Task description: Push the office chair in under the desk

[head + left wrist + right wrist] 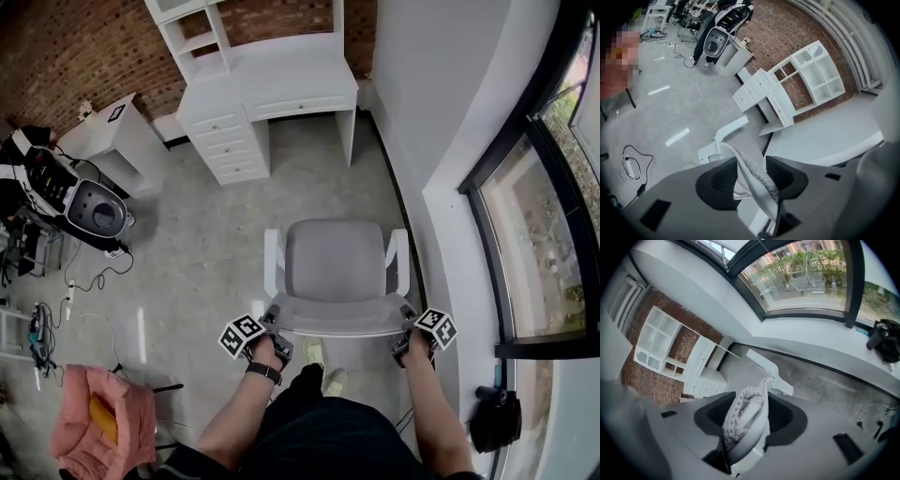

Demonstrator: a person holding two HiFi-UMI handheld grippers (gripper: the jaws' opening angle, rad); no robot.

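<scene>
A grey office chair (337,267) with white armrests stands on the concrete floor, facing a white desk (281,89) with drawers at the far wall. There is open floor between the chair and the desk. I stand behind the chair's backrest (339,324). My left gripper (270,339) is at its left top corner and my right gripper (409,343) at its right top corner. In the left gripper view the mesh edge of the backrest (749,168) fills the gap between the jaws. In the right gripper view the backrest (743,416) is clamped between the pads.
A white wall and a curved window sill (469,216) run close along the chair's right side. A small white table (117,131), a dark grey machine (94,211) and cables (56,300) lie to the left. A pink seat (98,422) is at near left. The person's shoes (323,370) are behind the chair.
</scene>
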